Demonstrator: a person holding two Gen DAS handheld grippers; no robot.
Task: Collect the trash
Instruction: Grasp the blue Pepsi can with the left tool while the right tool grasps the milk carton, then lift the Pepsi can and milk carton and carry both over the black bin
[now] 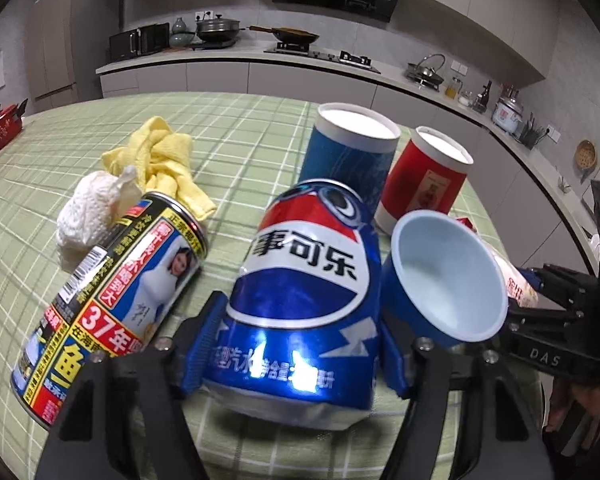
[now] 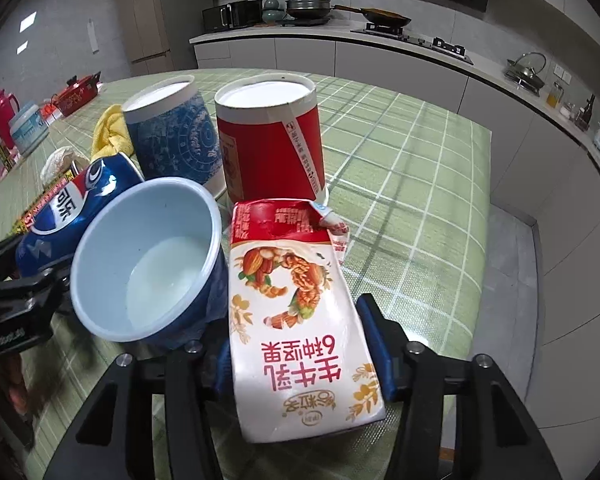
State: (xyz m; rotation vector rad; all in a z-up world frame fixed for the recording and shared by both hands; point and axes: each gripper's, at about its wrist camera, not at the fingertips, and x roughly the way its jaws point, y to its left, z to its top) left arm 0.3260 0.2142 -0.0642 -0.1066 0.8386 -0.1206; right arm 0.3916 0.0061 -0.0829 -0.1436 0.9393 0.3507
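Observation:
My left gripper [image 1: 300, 316] is shut on a dented blue Pepsi can [image 1: 308, 264]; its blue pads press on both sides of the can's lower half. My right gripper [image 2: 296, 328] is shut on a white and red milk carton [image 2: 296, 312] with a torn-open top. A tilted blue paper cup [image 2: 148, 256] with white residue inside leans between the can and the carton, held by neither gripper. In the left wrist view a yellow and black drink can [image 1: 112, 292] lies on its side left of the Pepsi can, beside a crumpled white tissue [image 1: 88, 216] and a yellow cloth [image 1: 160, 156].
Two round tubs, one blue [image 2: 172, 136] and one red [image 2: 268, 140], stand just behind the held things. All rest on a green checked tablecloth [image 2: 412, 208]. The table's right edge drops to the floor [image 2: 512, 264]. A kitchen counter [image 1: 236, 60] runs along the back.

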